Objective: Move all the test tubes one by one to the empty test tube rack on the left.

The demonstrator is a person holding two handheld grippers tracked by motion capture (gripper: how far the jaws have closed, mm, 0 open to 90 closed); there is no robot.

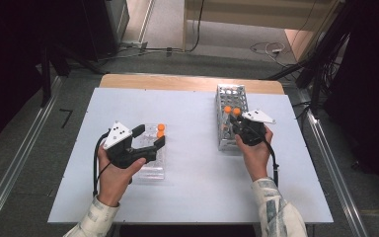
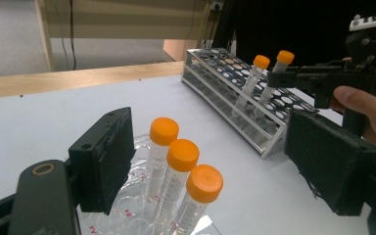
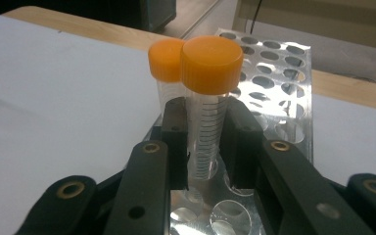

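While the right gripper (image 3: 204,147) has its jaws clamped on an orange-capped tube (image 3: 206,103) standing in the metal rack (image 1: 230,94) at the table's (image 1: 192,197) right side, a second tube (image 3: 165,68) stands just behind. The left gripper (image 1: 150,137) hovers, jaws wide apart, over three capped tubes (image 2: 182,171) on a clear tray (image 1: 153,170).

The left tool (image 1: 148,137) was held low with its jaws spread wide (nothing between them), while the right tool (image 1: 235,126) stood clamped shut, both forearms reaching forward.
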